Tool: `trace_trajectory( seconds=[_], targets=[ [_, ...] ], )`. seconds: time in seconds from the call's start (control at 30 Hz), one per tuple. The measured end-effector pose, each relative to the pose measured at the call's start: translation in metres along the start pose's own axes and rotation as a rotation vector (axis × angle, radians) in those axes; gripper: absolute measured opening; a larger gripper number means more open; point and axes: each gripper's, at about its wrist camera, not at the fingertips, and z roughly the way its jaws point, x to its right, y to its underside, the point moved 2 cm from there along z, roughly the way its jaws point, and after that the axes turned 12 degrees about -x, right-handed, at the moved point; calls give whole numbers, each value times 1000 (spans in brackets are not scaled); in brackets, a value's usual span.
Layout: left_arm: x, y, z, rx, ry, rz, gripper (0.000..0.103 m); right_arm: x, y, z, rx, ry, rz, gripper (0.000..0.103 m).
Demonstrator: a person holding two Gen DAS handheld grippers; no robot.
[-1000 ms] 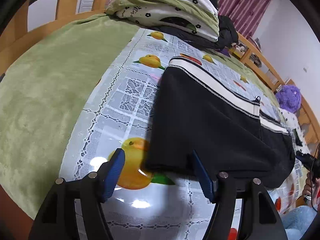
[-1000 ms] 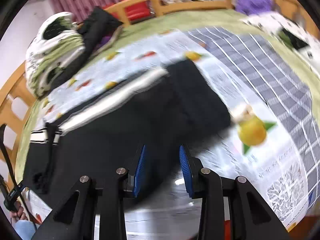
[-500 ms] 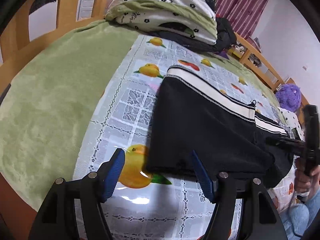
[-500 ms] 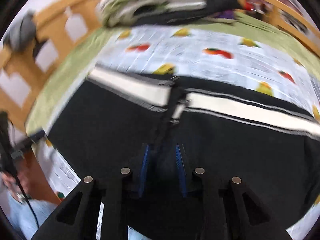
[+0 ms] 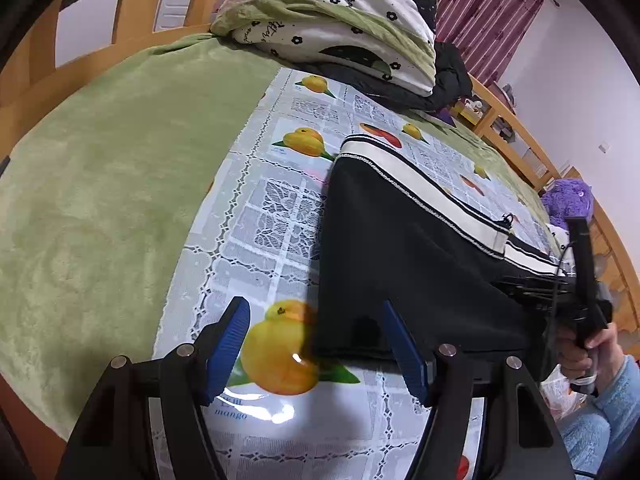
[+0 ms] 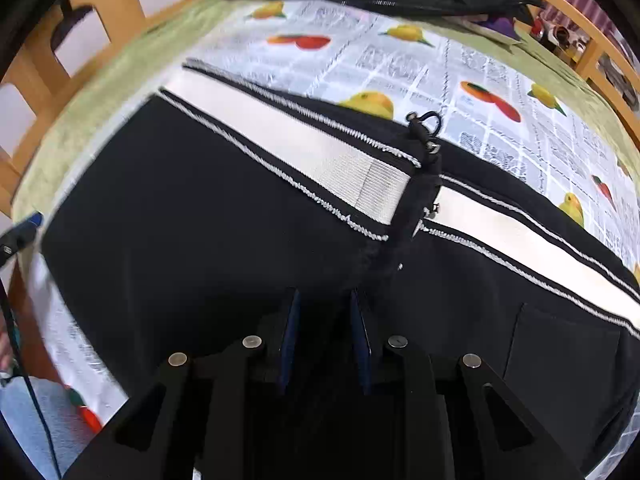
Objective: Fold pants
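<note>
We find the black pants point(image 5: 404, 248) laid flat on a fruit-printed plastic cloth point(image 5: 280, 216) that covers part of a bed with a green blanket point(image 5: 100, 184). A broad white stripe point(image 6: 320, 152) edged with thin trim runs along the far side of the garment. In the right wrist view a dark drawstring with a small metal tip point(image 6: 426, 130) crosses that stripe.

The left gripper point(image 5: 316, 344) is held low over the near corner of the pants, its jaws spread wide. One blue pad point(image 5: 228, 340) sits over a printed mango on the cloth. The other pad point(image 5: 404, 348) sits at the near hem of the black fabric. We cannot tell whether either pad touches the material.

The right gripper point(image 6: 324, 332) points steeply down onto the middle of the pants, just below the drawstring. Its jaws have just been closing and now stand narrow, with black fabric lying between the blue pads. Whether the pads already press on the cloth we cannot tell, as everything there is dark. In the left wrist view the same tool appears at the far right edge, gripped by a hand point(image 5: 588, 344) with a light blue sleeve.

A folded floral quilt point(image 5: 332, 20) lies at the head of the bed beside the wooden bed frame point(image 5: 136, 4). A purple plush toy point(image 5: 566, 200) sits at the far side.
</note>
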Motion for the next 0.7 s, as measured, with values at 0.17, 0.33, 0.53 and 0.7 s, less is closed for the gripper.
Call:
trace_trajectory(
  seconds=[0.17,0.33,0.53,0.7],
  targets=[
    [-2,-1,0,1,21,-9,67,20,2,-23,88,-146,72,6],
    [-6,1,-6,13,32,-10,67,59,24,-59,195,-264,188,6],
    [-2,1,-1,-1,52,-4,67,43,30,-21,27,-209,130,13],
    [0,0,4,-14,59,-3,67,41,39,-33,75,-290,133,59]
  ],
)
